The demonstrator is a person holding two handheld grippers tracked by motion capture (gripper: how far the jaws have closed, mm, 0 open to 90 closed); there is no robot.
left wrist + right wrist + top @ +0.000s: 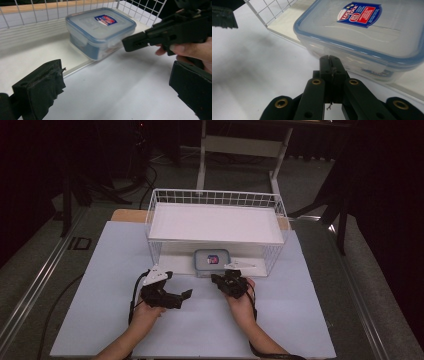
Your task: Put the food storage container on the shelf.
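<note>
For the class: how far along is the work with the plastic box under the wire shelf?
Done: the lidded box sits at the front edge under the wire shelf. In hand: the right gripper, jaws shut, points at the box's near side; the left gripper waits open beside it. Left: neither grips the box.

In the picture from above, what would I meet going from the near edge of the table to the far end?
The person's hands with the left gripper and right gripper → lidded plastic box → white wire basket → legs of a table behind.
</note>
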